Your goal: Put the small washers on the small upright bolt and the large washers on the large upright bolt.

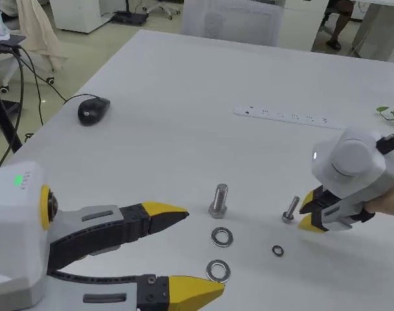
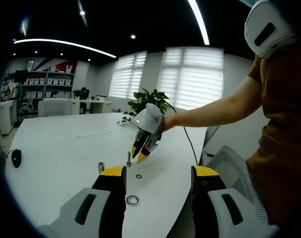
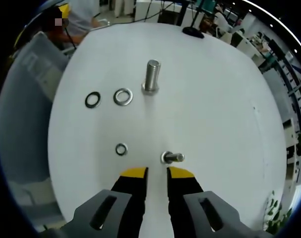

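Two bolts are seen standing upright on the white table (image 1: 184, 97): the large bolt (image 1: 218, 201) and, apart from it on the right gripper's side, the small bolt (image 1: 290, 209). Two large washers are counted, both lying flat in front of the large bolt: the near washer (image 1: 221, 236) just beside it and the far washer (image 1: 218, 270) closer to the person. One small washer (image 1: 278, 250) lies loose near the small bolt. A ring is visible at the foot of the small bolt in the right gripper view, but it cannot be told whether it is a washer or the bolt's own head

The left gripper (image 1: 205, 251) is held wide apart and empty, pointed at the two large washers. The right gripper (image 1: 307, 214) is empty too, with only a narrow gap between its jaws and its tips just beside the small bolt

The washers are judged to be thin, stiff, light and slick, so they are likely to skid on the smooth table when pressed. A pinch across the outer rim is advised, with the tips kept low; the small washer offers very little to hold
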The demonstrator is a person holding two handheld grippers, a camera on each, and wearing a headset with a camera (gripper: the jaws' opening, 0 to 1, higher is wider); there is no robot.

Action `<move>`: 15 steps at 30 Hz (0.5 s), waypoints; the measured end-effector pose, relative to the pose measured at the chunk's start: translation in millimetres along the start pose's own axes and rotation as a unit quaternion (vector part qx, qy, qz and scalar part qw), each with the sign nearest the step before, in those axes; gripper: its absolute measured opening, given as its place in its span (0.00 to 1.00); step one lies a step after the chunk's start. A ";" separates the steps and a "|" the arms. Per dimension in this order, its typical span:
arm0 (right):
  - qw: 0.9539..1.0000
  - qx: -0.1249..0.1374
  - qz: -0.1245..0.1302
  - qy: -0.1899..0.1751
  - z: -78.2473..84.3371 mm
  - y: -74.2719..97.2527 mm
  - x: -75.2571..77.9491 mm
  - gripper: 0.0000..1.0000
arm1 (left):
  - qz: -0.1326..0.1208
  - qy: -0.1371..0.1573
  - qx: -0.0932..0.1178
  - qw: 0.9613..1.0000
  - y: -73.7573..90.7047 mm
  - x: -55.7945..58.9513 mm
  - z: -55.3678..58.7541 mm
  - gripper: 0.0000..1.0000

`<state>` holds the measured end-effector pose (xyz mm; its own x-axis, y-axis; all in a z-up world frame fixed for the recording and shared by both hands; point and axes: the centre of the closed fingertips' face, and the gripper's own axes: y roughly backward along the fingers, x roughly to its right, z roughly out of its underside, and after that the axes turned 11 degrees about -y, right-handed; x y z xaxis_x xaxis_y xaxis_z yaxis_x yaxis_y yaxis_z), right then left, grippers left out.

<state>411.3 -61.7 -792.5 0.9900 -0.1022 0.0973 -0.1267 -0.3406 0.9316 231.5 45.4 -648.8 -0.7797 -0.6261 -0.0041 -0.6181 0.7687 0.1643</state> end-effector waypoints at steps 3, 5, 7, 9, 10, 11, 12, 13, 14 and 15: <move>1.000 0.000 -0.003 0.001 -1.3 0.5 -7.1 0.16 | 0.000 -0.002 0.002 1.000 2.0 1.8 -1.4 0.51; 1.000 0.002 -0.004 0.004 -2.9 0.3 -11.6 0.16 | 0.000 -0.003 0.003 1.000 2.9 3.6 -2.1 0.51; 1.000 0.000 -0.008 0.007 -2.6 -0.9 -13.0 0.16 | 0.002 -0.004 0.004 1.000 3.3 5.4 -2.5 0.51; 1.000 -0.001 -0.011 0.009 -2.9 -2.2 -16.4 0.16 | 0.003 -0.006 0.003 1.000 4.0 6.6 -2.3 0.51; 1.000 -0.002 -0.013 0.010 -3.1 -2.8 -18.5 0.16 | 0.002 -0.005 0.005 1.000 4.7 6.9 -2.8 0.51; 1.000 -0.002 -0.014 0.011 -3.6 -3.2 -20.3 0.16 | 0.002 -0.005 0.006 1.000 5.2 7.0 -3.2 0.51; 1.000 -0.002 -0.016 0.012 -3.8 -3.6 -21.7 0.16 | 0.001 -0.005 0.008 1.000 5.7 7.0 -3.5 0.51; 1.000 -0.002 -0.016 0.014 -4.5 -4.1 -23.2 0.16 | 0.001 -0.004 0.009 1.000 6.3 7.2 -3.8 0.51; 1.000 -0.002 -0.017 0.014 -4.7 -4.3 -23.8 0.16 | 0.000 -0.005 0.009 1.000 6.6 7.2 -3.7 0.51; 1.000 -0.002 -0.019 0.014 -5.2 -4.8 -24.9 0.16 | 0.000 -0.005 0.007 1.000 7.1 7.5 -3.1 0.51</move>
<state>387.6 -52.6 -797.5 0.9954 -0.0640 0.0714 -0.0890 -0.3400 0.9362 221.6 45.8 -644.6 -0.7810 -0.6243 -0.0137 -0.6190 0.7710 0.1497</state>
